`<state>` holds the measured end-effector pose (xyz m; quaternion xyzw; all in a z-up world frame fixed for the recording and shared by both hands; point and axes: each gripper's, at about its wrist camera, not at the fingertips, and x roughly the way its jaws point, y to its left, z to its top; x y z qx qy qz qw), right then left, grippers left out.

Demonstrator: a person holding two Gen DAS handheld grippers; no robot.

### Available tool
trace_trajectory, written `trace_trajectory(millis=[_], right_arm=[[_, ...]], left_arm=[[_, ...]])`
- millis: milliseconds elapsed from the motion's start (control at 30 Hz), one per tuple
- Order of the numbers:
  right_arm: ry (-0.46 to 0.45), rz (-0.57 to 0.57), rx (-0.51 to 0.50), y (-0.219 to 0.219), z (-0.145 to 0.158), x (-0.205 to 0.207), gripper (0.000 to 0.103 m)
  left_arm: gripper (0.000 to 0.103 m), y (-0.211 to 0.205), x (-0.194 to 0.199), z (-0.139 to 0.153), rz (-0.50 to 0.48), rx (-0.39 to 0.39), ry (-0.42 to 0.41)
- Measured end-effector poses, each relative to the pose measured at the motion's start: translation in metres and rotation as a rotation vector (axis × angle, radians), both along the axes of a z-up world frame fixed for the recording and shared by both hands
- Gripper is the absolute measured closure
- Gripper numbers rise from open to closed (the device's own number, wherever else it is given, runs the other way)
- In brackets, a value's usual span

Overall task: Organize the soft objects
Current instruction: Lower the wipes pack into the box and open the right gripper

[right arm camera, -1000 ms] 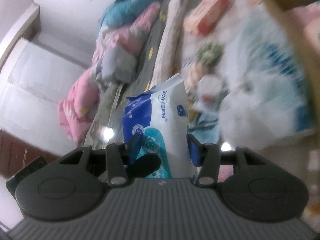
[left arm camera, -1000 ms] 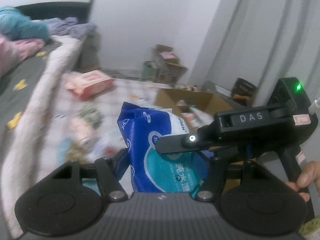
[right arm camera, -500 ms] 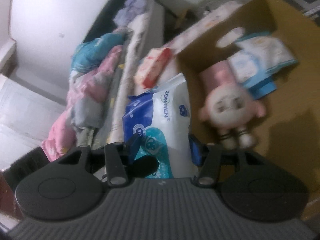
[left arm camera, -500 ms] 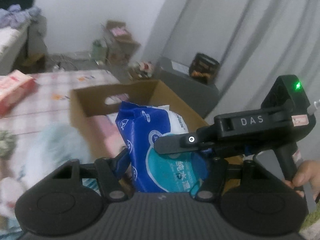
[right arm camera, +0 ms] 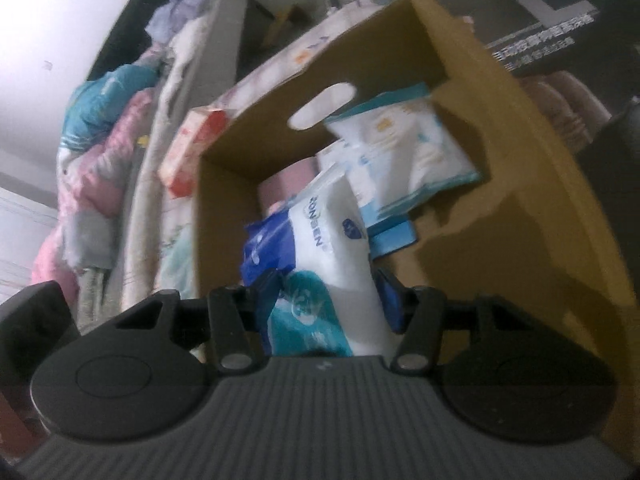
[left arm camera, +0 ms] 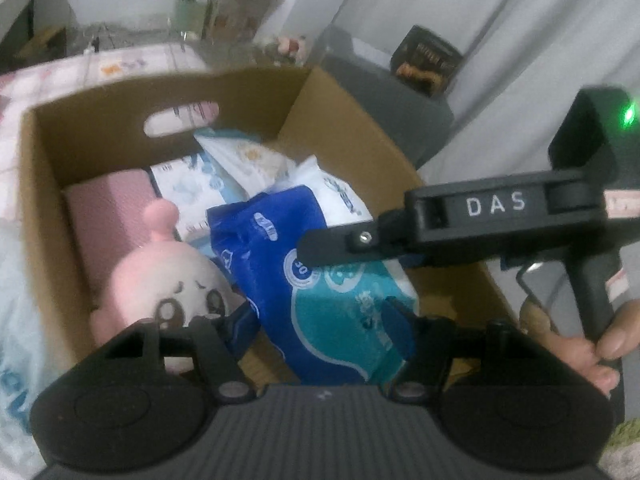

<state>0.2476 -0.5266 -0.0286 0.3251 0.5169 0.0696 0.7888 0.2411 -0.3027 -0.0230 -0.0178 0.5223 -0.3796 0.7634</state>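
Note:
Both grippers hold one blue and white wipes pack (left arm camera: 320, 280) over the open cardboard box (left arm camera: 352, 128). My left gripper (left arm camera: 324, 320) is shut on its lower part. My right gripper (right arm camera: 324, 292) is shut on the same pack (right arm camera: 328, 240), and its body shows in the left wrist view (left arm camera: 480, 220) pressing the pack from the right. Inside the box lie a pink plush doll (left arm camera: 168, 280), a pink soft block (left arm camera: 116, 216) and white tissue packs (right arm camera: 400, 152).
A bed with pink and teal bedding (right arm camera: 104, 128) stands left of the box. A red and white pack (right arm camera: 192, 148) lies beside the box on the checked mat (left arm camera: 120, 64). A grey cabinet (left arm camera: 384, 84) and curtain (left arm camera: 520, 32) stand behind the box.
Both grippers carried the pack from above the mat to over and down into the box. The box interior now fills both views. Grip unchanged.

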Motion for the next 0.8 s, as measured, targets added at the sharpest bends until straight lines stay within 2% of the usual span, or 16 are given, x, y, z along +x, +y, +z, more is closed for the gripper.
trace_trajectory(millis=[100, 167, 233, 333, 467, 800], right_arm=[[0.018, 0.032, -0.053, -0.004, -0.013, 0.013, 0.049], [0.048, 0.058, -0.082, -0.003, -0.026, 0.022, 0.049], [0.086, 0.058, -0.097, -0.003, -0.041, 0.028, 0.049], [0.106, 0.065, -0.138, -0.002, -0.053, 0.032, 0.049], [0.093, 0.047, -0.138, -0.006, -0.054, 0.032, 0.049], [0.041, -0.008, -0.118, -0.013, -0.043, 0.018, 0.050]], left_arm=[[0.036, -0.014, 0.010, -0.020, -0.004, 0.053, 0.041], [0.038, -0.024, 0.016, -0.034, -0.012, 0.116, 0.063], [0.039, -0.030, 0.016, -0.039, -0.017, 0.153, 0.049], [0.038, -0.030, 0.018, -0.038, -0.028, 0.145, 0.052], [0.037, -0.019, 0.017, -0.032, -0.017, 0.119, 0.048], [0.032, 0.020, -0.006, 0.019, 0.011, 0.036, -0.043]])
